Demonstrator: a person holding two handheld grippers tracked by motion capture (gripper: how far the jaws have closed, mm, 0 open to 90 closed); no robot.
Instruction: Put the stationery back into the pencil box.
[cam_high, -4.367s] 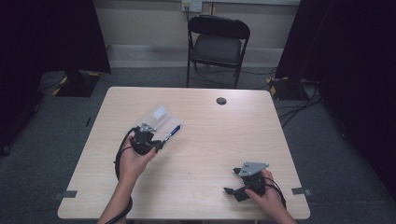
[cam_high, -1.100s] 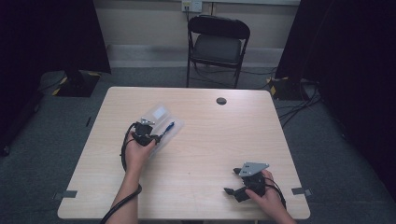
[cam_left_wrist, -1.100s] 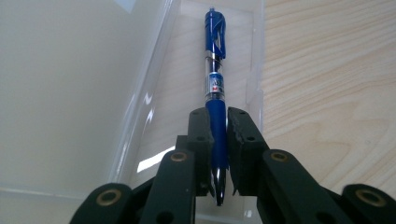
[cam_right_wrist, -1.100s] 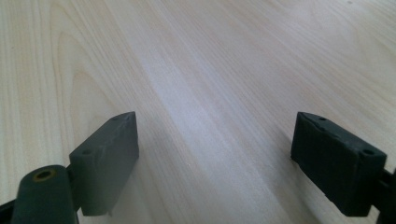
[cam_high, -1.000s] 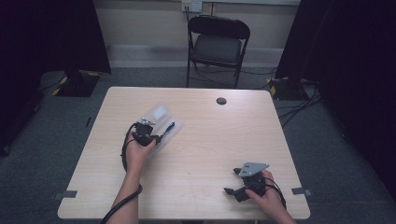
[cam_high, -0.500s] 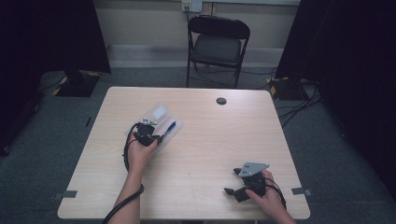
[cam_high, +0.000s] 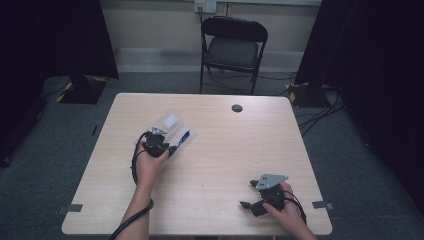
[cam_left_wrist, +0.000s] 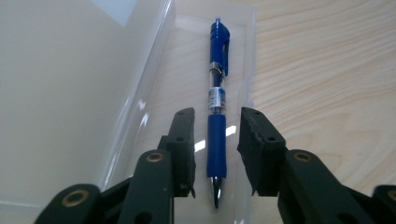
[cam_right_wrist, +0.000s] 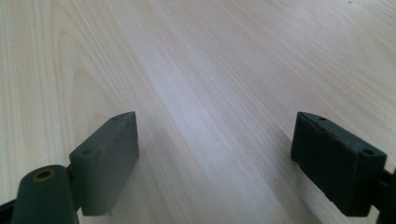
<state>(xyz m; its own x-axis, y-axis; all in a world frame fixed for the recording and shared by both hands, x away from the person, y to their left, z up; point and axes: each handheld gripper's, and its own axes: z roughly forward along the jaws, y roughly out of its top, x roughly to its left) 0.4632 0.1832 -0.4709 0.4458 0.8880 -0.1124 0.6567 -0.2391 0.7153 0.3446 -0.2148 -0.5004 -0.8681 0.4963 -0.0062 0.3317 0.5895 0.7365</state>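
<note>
Left gripper (cam_left_wrist: 217, 140) is straddling the blue pen (cam_left_wrist: 218, 100), jaws either side but not pinching, probably lining up a grab. Pen's lying in the clear case (cam_high: 172, 127), left-centre of the high view. Right gripper (cam_high: 252, 199) is sitting wide open, lower right, idle.

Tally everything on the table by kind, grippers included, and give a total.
Pen: 1, blue, lying in the case
Clear case: 1, open
Grippers: 2, left gripper with jaws either side of the pen, right gripper with jaws wide apart
Black round thing at the far edge: 1
Total: 5
</note>
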